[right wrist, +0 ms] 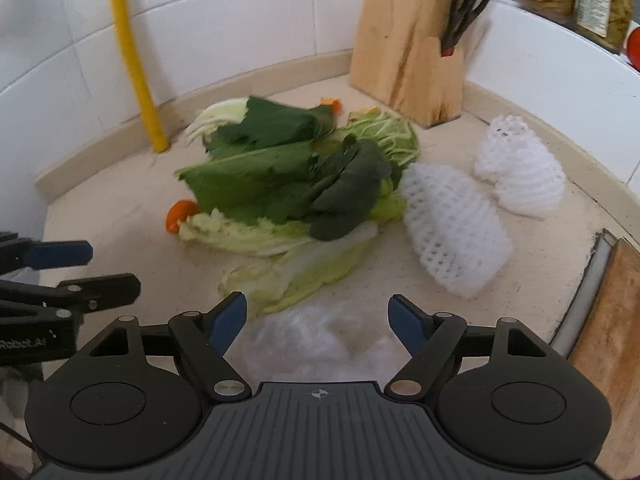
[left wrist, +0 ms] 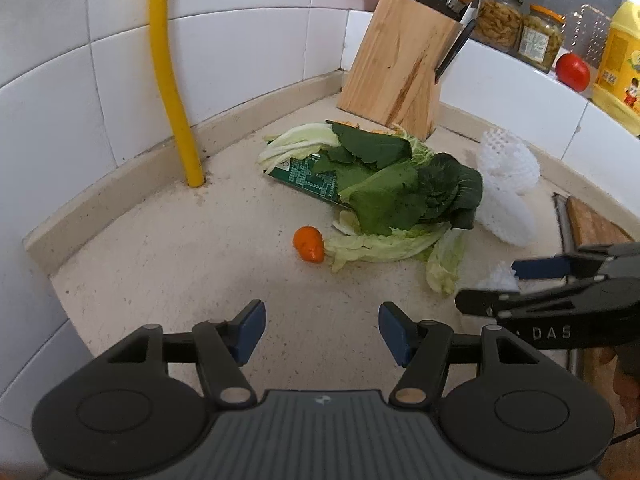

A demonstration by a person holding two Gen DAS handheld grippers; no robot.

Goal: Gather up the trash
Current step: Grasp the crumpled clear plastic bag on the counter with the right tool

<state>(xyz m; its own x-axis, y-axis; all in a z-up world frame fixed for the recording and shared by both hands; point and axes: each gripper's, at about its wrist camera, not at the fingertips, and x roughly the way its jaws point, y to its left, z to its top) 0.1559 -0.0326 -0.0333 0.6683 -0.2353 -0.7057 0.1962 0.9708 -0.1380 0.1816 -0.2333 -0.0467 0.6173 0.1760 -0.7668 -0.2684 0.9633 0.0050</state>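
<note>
The left gripper [left wrist: 322, 330] hovers over bare bench [left wrist: 168, 256] with its jaws apart and nothing between them. The right gripper [right wrist: 318, 320] is spread wide; a blurred piece of white foam netting [right wrist: 320, 340] lies on the bench between and below its fingers, and the pads do not press on it.

The trash sits in the corner of the bench. A heap of vegetable leaves [left wrist: 384, 192], dark green on top and pale cabbage below, partly covers a green printed packet [left wrist: 310, 178]. A small orange piece [left wrist: 308, 244] lies just beside the cabbage stem. Two white foam net sleeves [right wrist: 452, 228] lie to the right of the leaves, the nearer one touching them.

Behind the heap stands a wooden knife block [left wrist: 400, 64]. A yellow pipe [left wrist: 172, 80] runs down the tiled wall to the bench. A wooden board [right wrist: 612, 320] lies at the right edge.
</note>
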